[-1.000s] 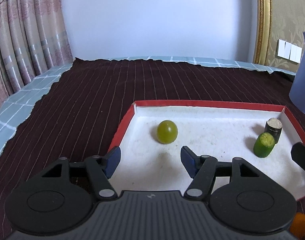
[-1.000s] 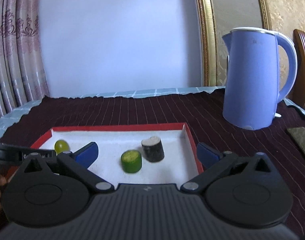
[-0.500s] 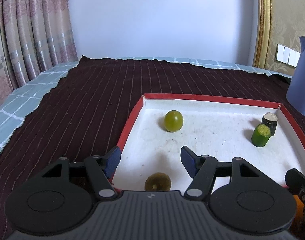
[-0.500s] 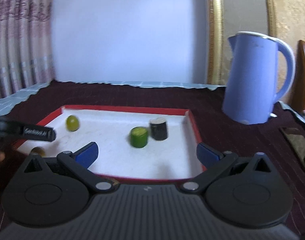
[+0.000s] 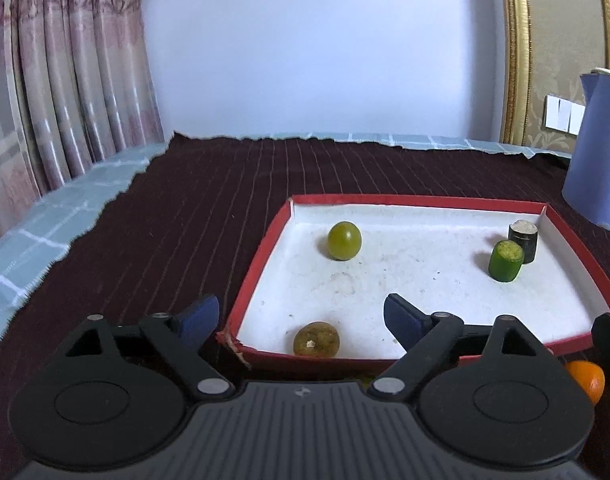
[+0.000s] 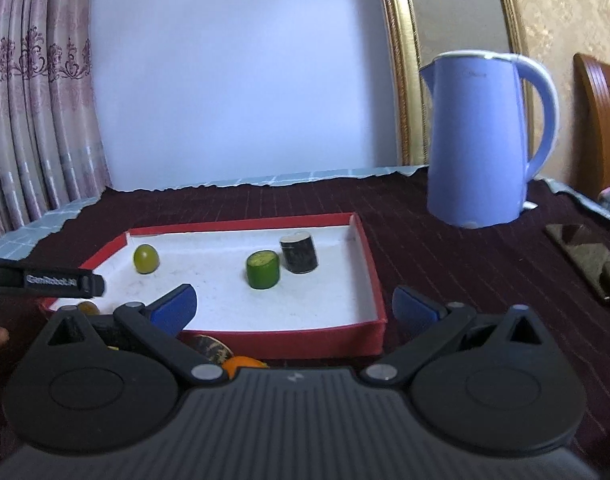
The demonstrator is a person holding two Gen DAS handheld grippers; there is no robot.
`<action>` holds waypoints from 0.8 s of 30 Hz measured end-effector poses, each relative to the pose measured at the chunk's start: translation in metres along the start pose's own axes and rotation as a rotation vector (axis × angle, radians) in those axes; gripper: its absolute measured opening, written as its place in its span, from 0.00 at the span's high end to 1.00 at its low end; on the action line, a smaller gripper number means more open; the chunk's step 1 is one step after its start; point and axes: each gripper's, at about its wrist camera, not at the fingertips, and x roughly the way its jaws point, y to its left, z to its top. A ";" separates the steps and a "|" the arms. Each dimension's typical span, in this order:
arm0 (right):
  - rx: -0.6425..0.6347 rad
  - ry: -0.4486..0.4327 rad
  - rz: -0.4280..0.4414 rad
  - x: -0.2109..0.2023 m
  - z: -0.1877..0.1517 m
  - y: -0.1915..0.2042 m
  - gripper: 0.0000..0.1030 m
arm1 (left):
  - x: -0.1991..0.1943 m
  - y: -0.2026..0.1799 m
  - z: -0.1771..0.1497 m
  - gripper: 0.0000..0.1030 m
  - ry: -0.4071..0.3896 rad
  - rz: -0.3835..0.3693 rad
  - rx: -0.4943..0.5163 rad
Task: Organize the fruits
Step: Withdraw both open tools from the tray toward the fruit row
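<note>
Dark maroon cloth (image 5: pixel 177 232) with thin pale stripes covers the desk, over a pale blue checked layer (image 5: pixel 45 232) that shows at the edges; pink patterned curtains (image 5: pixel 65 80) hang to the left of a plain white wall.

One shallow tray (image 5: pixel 261 256), red outside and chalky white inside with a scuffed floor, lies ahead of both pairs of fingers. It holds four pieces. One smooth round green fruit (image 5: pixel 344 240) sits well beyond the left gripper (image 5: pixel 301 312), near the tray's far left corner. One duller, brownish round fruit (image 5: pixel 316 339) rests against the near wall, between the left fingers but untouched: those jaws are opening and stand released around it. Two short cylinders stand upright at the far right: a bright green one with a cut top (image 5: pixel 505 260) and, just behind it and touching or nearly so, a dark one with a pale top (image 5: pixel 523 241).

Right gripper (image 6: pixel 295 305) hangs spread wide and grasping nothing, its left finger over the tray floor, its right finger outside the tray's right wall. Just below them, outside the near wall, lie one orange fruit (image 6: pixel 243 362) and a dark, partly hidden piece (image 6: pixel 209 347).

One blue plastic kettle (image 6: pixel 483 140) stands beyond the right finger; a flat patterned object (image 6: pixel 585 256) lies further right.
</note>
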 end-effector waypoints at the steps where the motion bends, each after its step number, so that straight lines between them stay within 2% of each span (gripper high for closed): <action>1: -0.008 -0.001 -0.007 -0.001 -0.001 0.000 0.00 | -0.003 0.001 -0.001 0.13 -0.006 -0.001 0.003; 6: -0.041 0.009 -0.020 -0.005 -0.008 0.002 0.00 | -0.008 0.014 -0.007 0.13 0.012 -0.051 -0.030; 11: -0.049 0.013 -0.009 -0.010 -0.012 0.000 0.00 | -0.016 0.025 -0.017 0.13 0.002 -0.062 -0.030; 17: -0.060 0.011 -0.023 -0.020 -0.014 -0.003 0.00 | -0.030 0.033 -0.031 0.13 -0.018 -0.088 0.012; 24: -0.070 0.031 -0.030 -0.022 -0.021 -0.002 0.00 | -0.041 0.035 -0.046 0.13 -0.059 -0.158 0.073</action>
